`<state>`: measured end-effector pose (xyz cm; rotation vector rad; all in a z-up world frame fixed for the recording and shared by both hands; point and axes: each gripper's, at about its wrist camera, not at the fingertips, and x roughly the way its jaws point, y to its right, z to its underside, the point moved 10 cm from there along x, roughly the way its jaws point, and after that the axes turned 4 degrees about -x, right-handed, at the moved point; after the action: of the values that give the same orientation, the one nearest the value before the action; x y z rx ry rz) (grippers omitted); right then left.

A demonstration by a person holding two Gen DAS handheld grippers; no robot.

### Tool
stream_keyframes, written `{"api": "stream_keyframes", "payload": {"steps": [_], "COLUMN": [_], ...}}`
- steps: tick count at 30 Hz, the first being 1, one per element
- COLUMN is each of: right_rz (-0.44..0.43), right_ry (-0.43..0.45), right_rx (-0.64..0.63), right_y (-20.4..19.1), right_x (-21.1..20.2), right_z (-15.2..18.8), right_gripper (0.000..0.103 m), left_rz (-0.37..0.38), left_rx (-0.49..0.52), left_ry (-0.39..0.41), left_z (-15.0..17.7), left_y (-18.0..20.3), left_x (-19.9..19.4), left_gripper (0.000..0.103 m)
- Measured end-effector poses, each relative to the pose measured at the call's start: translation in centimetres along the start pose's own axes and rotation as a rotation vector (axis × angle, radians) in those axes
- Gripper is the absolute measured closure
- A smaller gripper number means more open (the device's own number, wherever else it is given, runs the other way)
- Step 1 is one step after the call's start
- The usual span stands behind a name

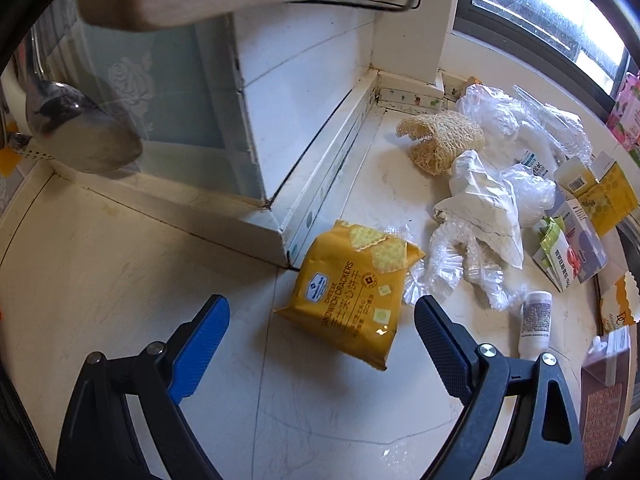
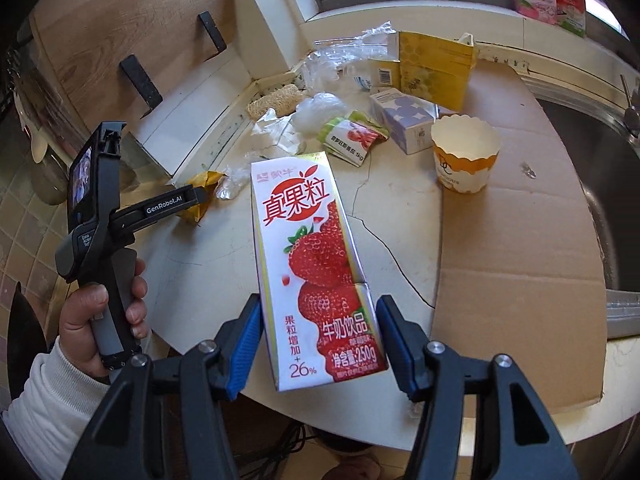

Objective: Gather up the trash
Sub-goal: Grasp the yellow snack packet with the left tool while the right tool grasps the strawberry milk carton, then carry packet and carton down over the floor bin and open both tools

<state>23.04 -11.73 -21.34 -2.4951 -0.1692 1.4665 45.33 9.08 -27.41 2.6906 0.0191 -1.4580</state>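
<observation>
My right gripper (image 2: pixel 318 342) is shut on a white and red strawberry milk carton (image 2: pixel 316 268), holding its lower end above the counter's front edge. My left gripper (image 1: pixel 322 322) is open, its blue pads on either side of a yellow sandwich cracker packet (image 1: pixel 352 292) lying on the counter; whether they touch it I cannot tell. The left gripper also shows in the right wrist view (image 2: pixel 200 196), by the yellow packet (image 2: pixel 202 190). Behind lie clear plastic bags (image 1: pixel 508 128), a white crumpled wrapper (image 1: pixel 484 208), a loofah (image 1: pixel 440 140) and a small white bottle (image 1: pixel 536 322).
A paper cup (image 2: pixel 466 152), a purple-white box (image 2: pixel 404 118), a green strawberry sachet (image 2: pixel 354 138) and a yellow box (image 2: pixel 436 66) stand on the counter. Cardboard (image 2: pixel 520 248) covers its right part beside a steel sink (image 2: pixel 600 184). A ladle (image 1: pixel 76 128) hangs left.
</observation>
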Motion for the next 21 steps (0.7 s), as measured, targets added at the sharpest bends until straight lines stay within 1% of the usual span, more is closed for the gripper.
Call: {"api": "stream_keyframes", "payload": {"steps": [1,2,4,7,10,12,14,15,18,21], "right_rz": [0.0,0.0,-0.002,0.0,-0.009,-0.016,-0.021,-0.023,-0.033,-0.038], "right_ry": [0.0,-0.001,0.001,0.001,-0.008,-0.01,-0.009,-0.007,0.005,0.023], "right_rx": [0.004,0.006,0.004,-0.005,-0.001,0.002,0.002,0.0,-0.004,-0.009], "right_y": [0.1,0.0,-0.1,-0.3,-0.5,-0.6,-0.7,-0.8,-0.8,-0.8], "right_x": [0.0,0.1,0.0,0.0,-0.1,-0.2,-0.6,-0.8,-1.9,-3.3], "right_z": [0.0,0.2,0.4,0.8,1.3,1.7,2.0,2.1,2.3,2.5], "right_gripper": [0.046,0.046,0.046,0.046,0.046,0.046,0.046,0.046,0.046,0.046], "left_rz": [0.001,0.008,0.01,0.02,0.007,0.003,0.042,0.048,0.07,0.099], "left_rx": [0.003,0.006,0.004,0.004,0.035,0.05,0.036,0.027,0.001,-0.021], "left_ry": [-0.001,-0.006,-0.004,0.023,0.054,0.071,0.044,0.04,0.035,0.039], "left_z": [0.0,0.1,0.2,0.3,0.5,0.7,1.1,1.3,2.0,2.7], "left_y": [0.2,0.5,0.6,0.9,1.0,1.1,1.3,1.2,0.8,0.5], "left_x": [0.2,0.4,0.6,0.2,-0.8,-1.7,-2.2,-2.5,-3.9,-6.1], "left_gripper": [0.024,0.038,0.041,0.05,0.07,0.098,0.098,0.098,0.098,0.099]}}
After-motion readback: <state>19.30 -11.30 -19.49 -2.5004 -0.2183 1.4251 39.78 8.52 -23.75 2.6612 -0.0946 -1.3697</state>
